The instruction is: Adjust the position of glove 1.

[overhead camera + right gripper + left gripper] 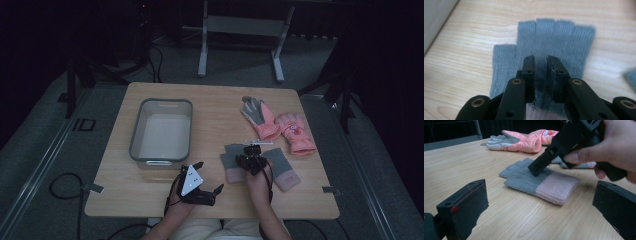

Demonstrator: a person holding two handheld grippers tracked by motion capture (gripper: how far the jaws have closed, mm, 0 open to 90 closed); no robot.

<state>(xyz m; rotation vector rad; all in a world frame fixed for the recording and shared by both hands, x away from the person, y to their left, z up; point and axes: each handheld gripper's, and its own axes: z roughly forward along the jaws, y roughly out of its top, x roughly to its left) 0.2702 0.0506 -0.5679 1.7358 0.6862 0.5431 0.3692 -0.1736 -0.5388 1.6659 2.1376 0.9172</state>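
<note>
Left tool (537, 210) jaws stand wide apart above the wooden counter (469, 167), framing a grey-and-pink knit glove (541, 182) onto which the right tool (541, 165), gripped by a hand (609, 147), presses; pink gloves (521, 141) lie toward the far edge.

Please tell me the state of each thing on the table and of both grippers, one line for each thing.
left gripper: open, holding nothing, low over the table.
right gripper: nearly shut, jaws pressing down on the nearer grey glove.
nearer grey glove: flat on the table.
second grey glove: flat, beside the first.
pink gloves: lying flat, untouched.
bin: upright, empty.
</note>
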